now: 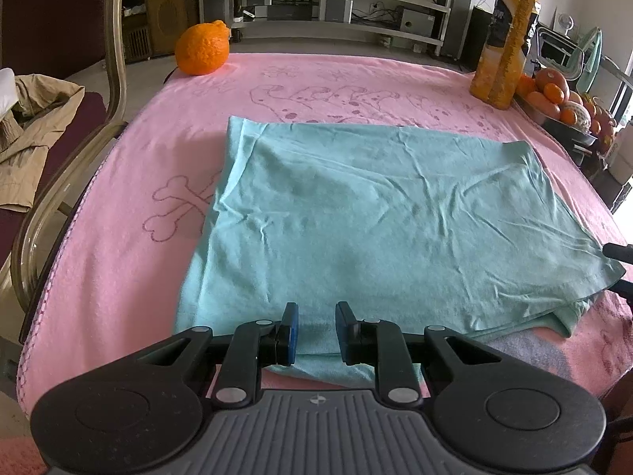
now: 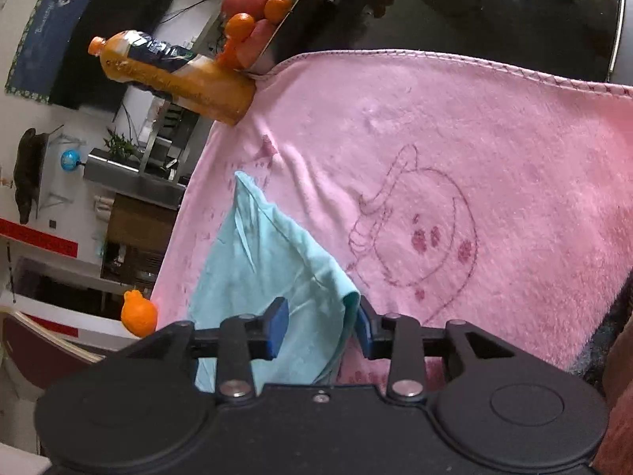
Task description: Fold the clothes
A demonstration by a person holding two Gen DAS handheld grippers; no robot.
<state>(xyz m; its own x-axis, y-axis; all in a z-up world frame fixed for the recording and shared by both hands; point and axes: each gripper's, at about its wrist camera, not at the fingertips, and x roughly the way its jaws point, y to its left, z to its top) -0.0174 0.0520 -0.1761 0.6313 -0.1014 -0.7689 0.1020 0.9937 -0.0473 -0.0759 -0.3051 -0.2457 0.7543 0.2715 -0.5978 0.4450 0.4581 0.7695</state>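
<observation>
The teal garment (image 1: 379, 213) is thin, soft knit cloth, matt and finely creased. Under it, the pink blanket (image 1: 118, 261) looks fleecy and slightly fuzzy, with a stitched edge. The left gripper (image 1: 316, 332) has matt black plastic arms, dull metal pivot pins and blue rubbery pads. The orange (image 1: 202, 48) has pebbled, bumpy skin; the juice bottle (image 1: 508, 39) is glossy clear plastic.
</observation>
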